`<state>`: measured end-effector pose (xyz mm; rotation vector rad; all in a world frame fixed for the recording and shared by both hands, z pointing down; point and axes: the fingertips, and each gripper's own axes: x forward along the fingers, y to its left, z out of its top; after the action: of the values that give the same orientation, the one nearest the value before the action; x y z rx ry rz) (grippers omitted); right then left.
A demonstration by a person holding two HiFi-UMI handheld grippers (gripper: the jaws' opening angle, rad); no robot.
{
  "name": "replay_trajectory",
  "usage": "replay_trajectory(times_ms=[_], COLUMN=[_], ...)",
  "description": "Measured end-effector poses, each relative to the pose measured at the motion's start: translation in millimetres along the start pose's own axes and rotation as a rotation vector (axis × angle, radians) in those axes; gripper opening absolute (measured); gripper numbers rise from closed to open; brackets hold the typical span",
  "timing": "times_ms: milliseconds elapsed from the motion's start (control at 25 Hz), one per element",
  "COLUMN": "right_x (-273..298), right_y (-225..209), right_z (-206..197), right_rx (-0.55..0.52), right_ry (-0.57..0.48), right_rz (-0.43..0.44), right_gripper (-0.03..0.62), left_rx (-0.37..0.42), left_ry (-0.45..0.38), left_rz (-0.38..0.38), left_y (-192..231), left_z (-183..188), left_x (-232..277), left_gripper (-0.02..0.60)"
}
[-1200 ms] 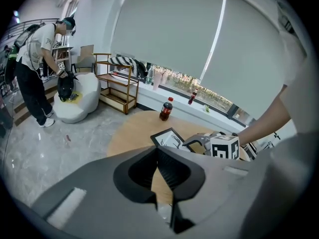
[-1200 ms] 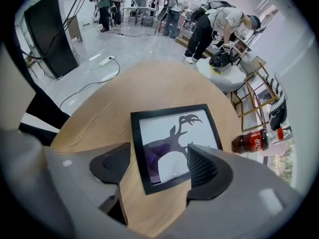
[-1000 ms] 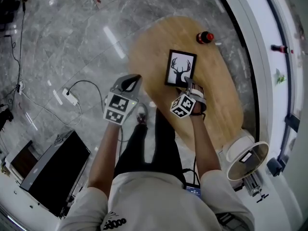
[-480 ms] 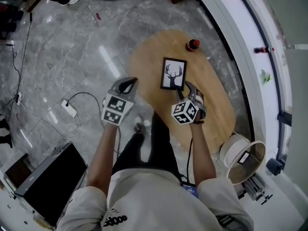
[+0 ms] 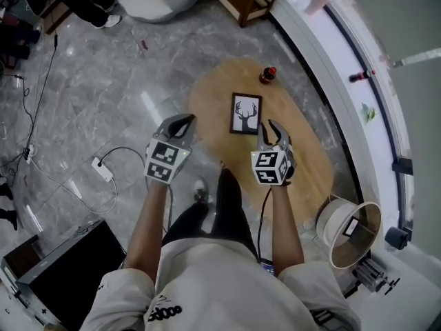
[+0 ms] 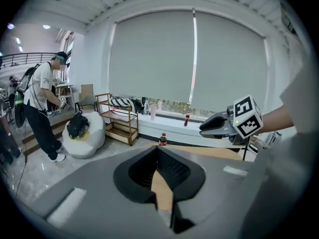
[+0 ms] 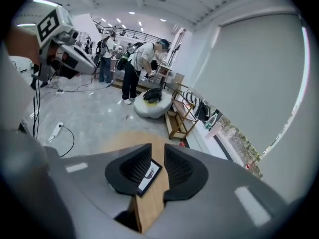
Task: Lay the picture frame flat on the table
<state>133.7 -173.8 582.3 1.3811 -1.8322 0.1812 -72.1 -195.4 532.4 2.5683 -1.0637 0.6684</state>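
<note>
Black-framed deer-print picture frame (image 5: 246,114) lies flat on oval wooden surface (image 5: 207,95), well apart from red-capped bottle (image 5: 267,75). R gripper (image 5: 271,131) hovers just beside frame, fingers closing w/ nothing btwn them. L gripper (image 5: 180,123) by surface's left edge, fingers closed, empty.

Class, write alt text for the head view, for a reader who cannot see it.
Seen from above, a picture frame with a deer print lies flat on an oval wooden table, a small bottle beyond it. The right gripper hovers near the frame, jaws closing with nothing between them; the left gripper hangs beside the table, over the floor.
</note>
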Motion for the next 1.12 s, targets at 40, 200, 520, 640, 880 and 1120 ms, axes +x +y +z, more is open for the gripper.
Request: replay_trajectory(times_ms=[40, 200, 520, 640, 880, 1120], right_x=[-9, -47, -120, -149, -205, -256], right_y=[-3, -11, -11, -11, -15, -14], right_z=[7, 33, 78, 91, 120, 149], right_rx=[0.018, 0.088, 0.213, 0.268, 0.298, 0.275], right_ry=[-0.017, -0.089, -0.233, -0.291, -0.38, -0.459], right_rz=[-0.014, -0.045, -0.017, 0.002, 0.013, -0.001], right_gripper=[0.077, 0.014, 0.003, 0.003, 0.003, 0.003], left_rx=[0.004, 0.027, 0.076, 0.084, 0.104, 0.138], left_ry=[-0.012, -0.066, -0.165, -0.19, -0.249, -0.31], left_rz=[0.002, 0.011, 0.031, 0.043, 0.066, 0.076], left_y=[-1, -7, -19, -25, -33, -43], left_z=[5, 27, 63, 71, 91, 117], left_x=[-6, -33, -88, -108, -145, -181], left_gripper=[0.011, 0.011, 0.011, 0.011, 0.011, 0.011])
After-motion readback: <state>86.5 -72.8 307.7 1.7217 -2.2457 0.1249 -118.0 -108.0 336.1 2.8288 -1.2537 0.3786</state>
